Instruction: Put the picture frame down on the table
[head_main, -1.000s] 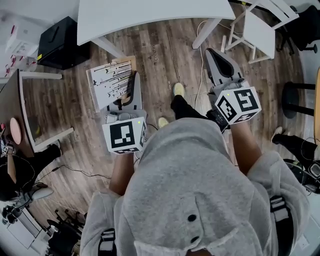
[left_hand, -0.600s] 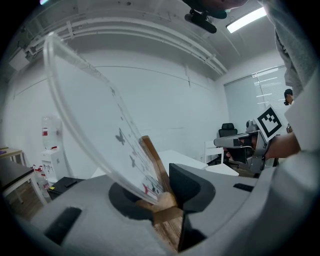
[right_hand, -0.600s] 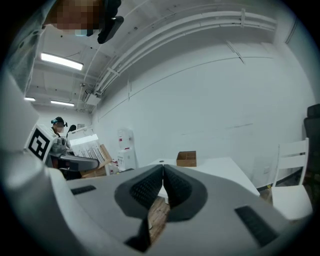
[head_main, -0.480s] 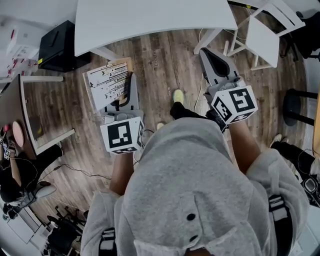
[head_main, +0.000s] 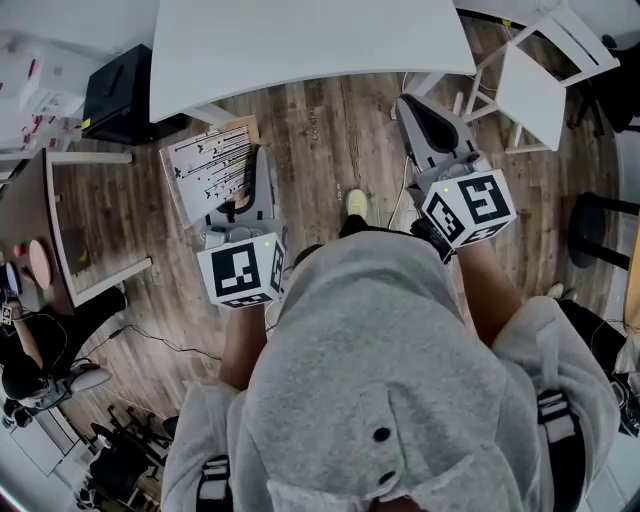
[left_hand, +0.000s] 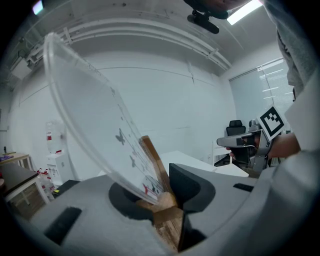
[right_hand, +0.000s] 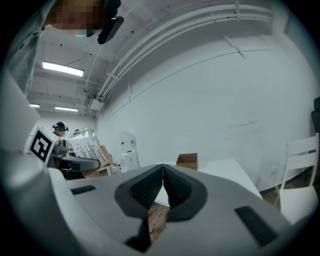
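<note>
The picture frame (head_main: 208, 165) is off the table, over the wooden floor at the left; it leans out leftward from the left gripper (head_main: 258, 162), whose jaws are clenched on its wooden bottom edge, long side reaching ahead. The white table (head_main: 300, 45) lies just ahead of the frame's far edge, so the move is probably forward, then down; the right gripper (head_main: 412, 105) is pressed closed on nothing, level with the left.

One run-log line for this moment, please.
left gripper: shut on picture frame, tilted | right gripper: shut, empty | picture frame: over wood floor, not yet on white table
</note>
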